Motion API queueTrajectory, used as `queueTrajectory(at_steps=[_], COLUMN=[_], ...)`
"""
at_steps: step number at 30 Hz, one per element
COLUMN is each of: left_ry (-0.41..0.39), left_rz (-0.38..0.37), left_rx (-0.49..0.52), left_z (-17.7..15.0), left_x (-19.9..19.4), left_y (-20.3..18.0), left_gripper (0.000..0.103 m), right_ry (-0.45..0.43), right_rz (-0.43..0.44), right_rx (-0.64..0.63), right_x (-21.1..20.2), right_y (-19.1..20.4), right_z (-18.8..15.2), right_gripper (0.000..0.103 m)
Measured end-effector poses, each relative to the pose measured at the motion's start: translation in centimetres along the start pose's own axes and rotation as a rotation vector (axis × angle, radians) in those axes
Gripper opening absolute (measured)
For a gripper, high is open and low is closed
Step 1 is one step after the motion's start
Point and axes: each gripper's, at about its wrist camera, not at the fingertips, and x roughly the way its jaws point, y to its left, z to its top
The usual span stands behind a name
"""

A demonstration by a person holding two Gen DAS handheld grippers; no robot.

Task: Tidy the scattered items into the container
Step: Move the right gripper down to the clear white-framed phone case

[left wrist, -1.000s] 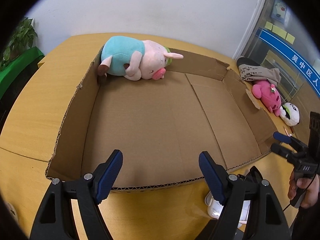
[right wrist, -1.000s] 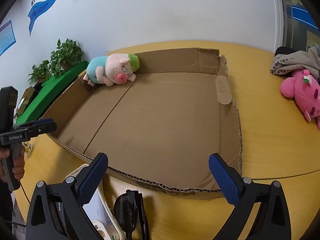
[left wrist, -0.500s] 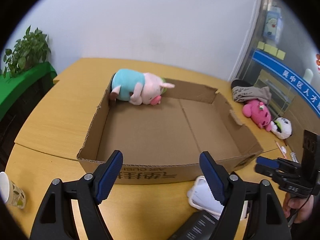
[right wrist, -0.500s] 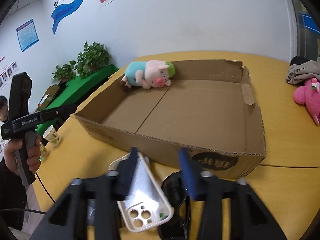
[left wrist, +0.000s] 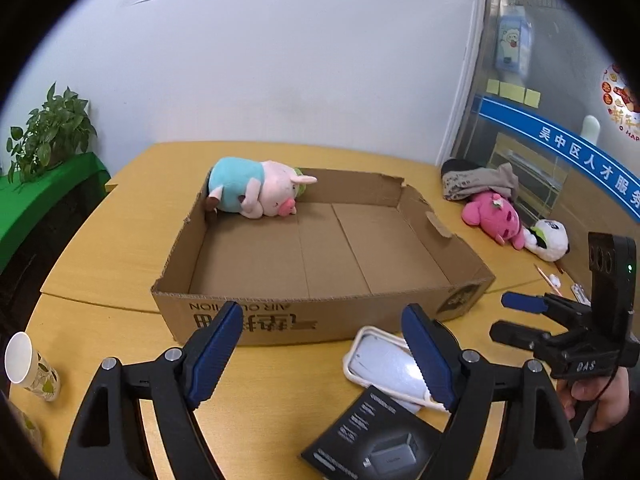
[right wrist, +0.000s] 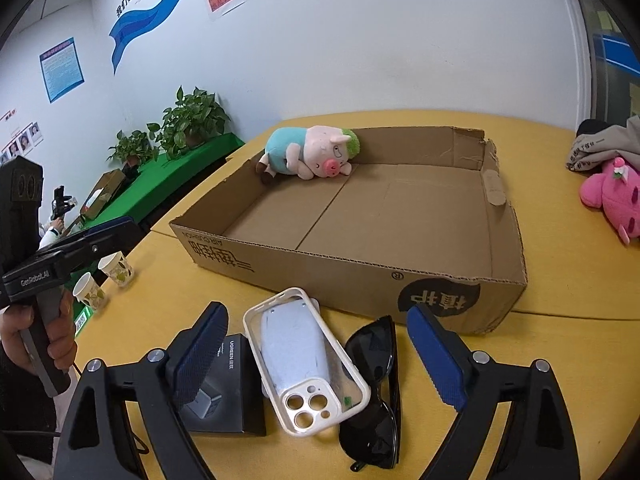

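A shallow cardboard box [left wrist: 320, 320] [right wrist: 440, 292] sits on the yellow table with a pig plush [left wrist: 256, 192] [right wrist: 308, 154] in its far left corner. In front of the box lie a white phone case [right wrist: 308, 360] [left wrist: 384, 364], black sunglasses [right wrist: 374, 384] and a black charger box [right wrist: 224, 392] [left wrist: 376, 440]. My right gripper [right wrist: 320, 356] is open above the phone case. My left gripper [left wrist: 324, 356] is open and empty before the box's near wall. A pink plush [left wrist: 494, 216] [right wrist: 612, 196] and a panda plush [left wrist: 546, 238] lie right of the box.
A bundle of cloth [left wrist: 476, 180] lies behind the pink plush. Paper cups [right wrist: 104, 280] [left wrist: 30, 368] stand at the table's left edge. Small items [left wrist: 560, 282] lie at the right edge. Potted plants [right wrist: 192, 120] stand on a green ledge at left.
Both grippers have pulled back and risen from over the box to in front of it. The right gripper closed partway half a second ago and is open again.
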Motion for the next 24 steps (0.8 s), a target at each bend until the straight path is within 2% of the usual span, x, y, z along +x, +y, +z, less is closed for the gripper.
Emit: queueTrajectory(at_steps=[7,13,19,24], left_ry=[0.036,0.099,0.14,0.158], left_rz=[-0.045,-0.111,-0.133,-0.135], left_rx=[-0.01,-0.032,-0.042,-0.04], left_z=[-1.7,-3.0,-3.8,-4.1], left_x=[0.3,2.3,3.2,3.7], left_y=[-0.8,-1.6,-1.8,-1.7], left_gripper=[0.081,0.081,0.081,0.081], right_ry=[-0.024,0.008,0.043,0.078], right_rz=[-0.024,-0.048,-0.021,0.002], right_rx=[0.009,0.057,0.06,0.043], right_x=[-2.2,-2.7,-2.4,-1.1], right_y=[-0.3,-2.1,-2.2,-0.9], right_z=[-0.8,-2.7,-4.3,-5.2], right_gripper=[0.095,0.095,0.095,0.095])
